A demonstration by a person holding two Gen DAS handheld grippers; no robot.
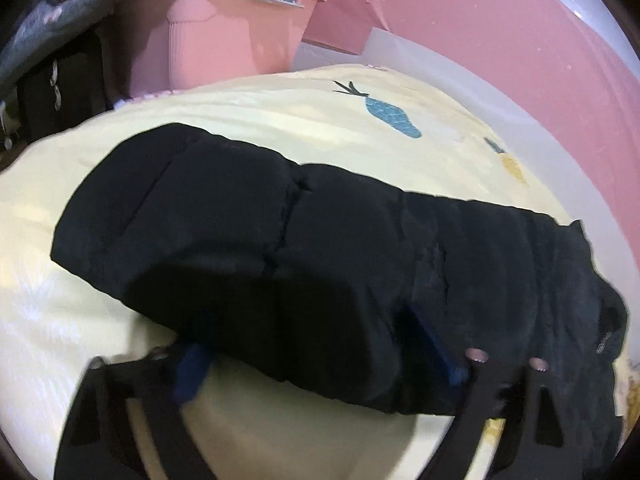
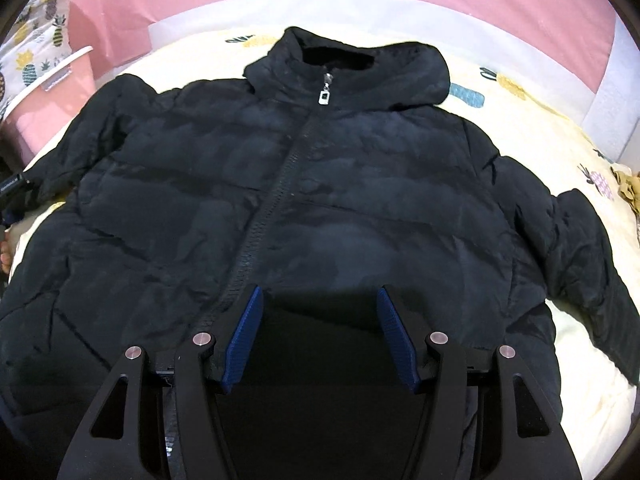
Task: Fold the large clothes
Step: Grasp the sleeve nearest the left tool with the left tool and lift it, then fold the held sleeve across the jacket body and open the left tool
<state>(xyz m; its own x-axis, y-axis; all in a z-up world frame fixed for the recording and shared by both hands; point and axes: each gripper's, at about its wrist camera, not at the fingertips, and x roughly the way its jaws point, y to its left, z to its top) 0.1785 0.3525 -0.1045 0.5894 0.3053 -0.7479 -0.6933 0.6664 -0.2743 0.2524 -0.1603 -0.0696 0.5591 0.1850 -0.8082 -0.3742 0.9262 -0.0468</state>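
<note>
A black puffer jacket (image 2: 320,184) lies front up and zipped on the yellow pineapple-print bed sheet (image 2: 520,120), collar away from me, with a silver zip pull (image 2: 325,96) at the neck. My right gripper (image 2: 320,320) hovers open over the jacket's lower front, just right of the zip, its blue pads (image 2: 244,340) holding nothing. In the left wrist view one sleeve (image 1: 240,232) stretches across the sheet (image 1: 280,108). My left gripper (image 1: 316,356) straddles the sleeve's near edge, jaws wide, a blue pad (image 1: 194,364) at each side. I see no squeeze in the fabric.
A pink plastic bin (image 1: 224,32) stands beyond the bed's far left corner, with dark clothes (image 1: 52,40) piled beside it. A pink wall (image 1: 500,40) runs behind the bed. Part of a person's hand (image 2: 5,256) shows at the left edge of the right wrist view.
</note>
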